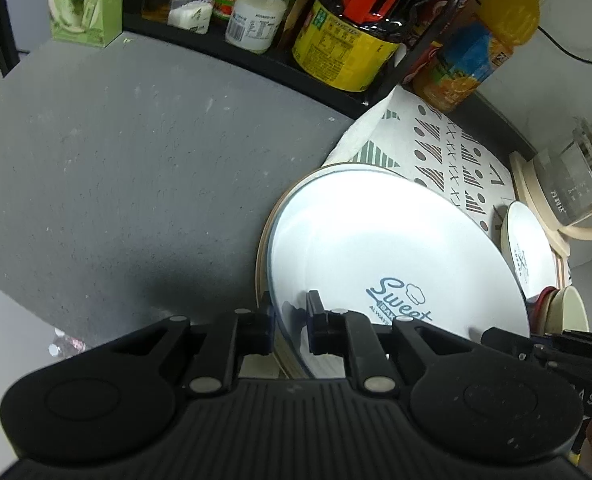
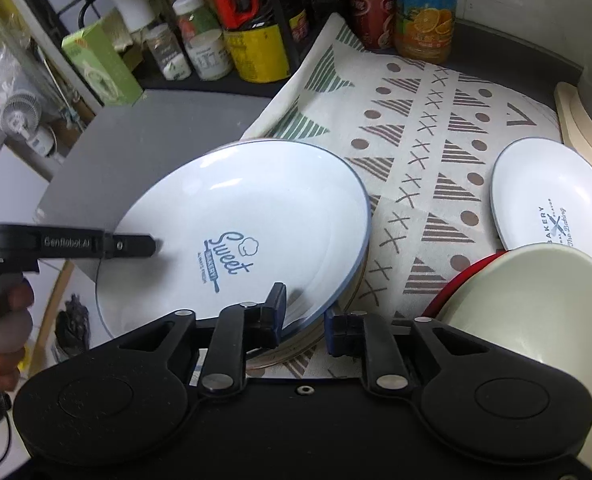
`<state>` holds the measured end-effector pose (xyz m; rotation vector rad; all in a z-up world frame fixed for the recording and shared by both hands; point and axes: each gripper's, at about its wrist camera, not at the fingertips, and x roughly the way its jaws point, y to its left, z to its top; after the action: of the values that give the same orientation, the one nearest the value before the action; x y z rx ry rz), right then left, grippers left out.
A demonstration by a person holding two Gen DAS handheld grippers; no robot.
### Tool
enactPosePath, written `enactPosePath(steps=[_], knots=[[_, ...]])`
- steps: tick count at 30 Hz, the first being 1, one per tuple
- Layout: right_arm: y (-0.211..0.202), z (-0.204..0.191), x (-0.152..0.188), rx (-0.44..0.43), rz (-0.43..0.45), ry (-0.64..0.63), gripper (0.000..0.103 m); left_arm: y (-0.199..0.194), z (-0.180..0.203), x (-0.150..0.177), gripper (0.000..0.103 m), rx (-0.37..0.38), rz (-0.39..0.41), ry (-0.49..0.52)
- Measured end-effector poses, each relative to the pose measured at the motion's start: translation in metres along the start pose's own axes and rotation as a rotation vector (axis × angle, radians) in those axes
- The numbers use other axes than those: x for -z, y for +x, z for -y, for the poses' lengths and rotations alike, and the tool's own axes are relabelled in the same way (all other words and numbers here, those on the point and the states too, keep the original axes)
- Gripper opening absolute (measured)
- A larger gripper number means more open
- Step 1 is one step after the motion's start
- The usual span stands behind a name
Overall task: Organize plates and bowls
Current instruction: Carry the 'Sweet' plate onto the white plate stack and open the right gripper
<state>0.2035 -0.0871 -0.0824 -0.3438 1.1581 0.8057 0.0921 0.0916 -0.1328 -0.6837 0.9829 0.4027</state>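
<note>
We see the large white plate [image 2: 232,232], round, glossy, thinly blue-rimmed, with a blue "Sweet Bakery" print near its centre. It sits tilted atop a stack of plates [image 2: 327,328] whose tan edges show beneath its near rim, at the edge of a patterned cloth [image 2: 415,148] on a grey counter [image 1: 116,168].

The left gripper [image 1: 292,320] pinches the plate's rim, one finger above and one below. The right gripper [image 2: 304,314] stands with jaws apart astride the opposite rim; we cannot tell whether they touch it.

We count one small white plate [image 2: 551,196] printed "Bakery", lying flat on the cloth well apart from the large one; one cream bowl [image 2: 535,312] nested in one red bowl [image 2: 467,276], just beside the right gripper. The number of plates in the stack we cannot tell. Bottles and jars [image 2: 256,48] crowd a black shelf behind.
</note>
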Motion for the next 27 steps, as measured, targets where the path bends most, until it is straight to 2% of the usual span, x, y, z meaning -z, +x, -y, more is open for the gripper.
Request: enactPosePath(steps=[4,12,19,27], knots=[[0.004,0.0,-0.002,0.02,-0.015,0.014,0.021,0.003,0.0,0.0,0.013,0.001,0.0,0.002],[0.017,-0.015,0.003,0.07,-0.056,-0.032,0.034,0.008,0.005,-0.003,0.012,-0.034,0.014,0.015],[0.025,-0.014,0.006,0.057,-0.103,-0.005,0.042,0.011,0.009,-0.002,0.011,-0.053,0.019,0.064],[0.022,-0.012,0.008,0.018,-0.121,0.022,0.045,0.012,0.013,-0.002,0.012,-0.076,0.027,0.094]])
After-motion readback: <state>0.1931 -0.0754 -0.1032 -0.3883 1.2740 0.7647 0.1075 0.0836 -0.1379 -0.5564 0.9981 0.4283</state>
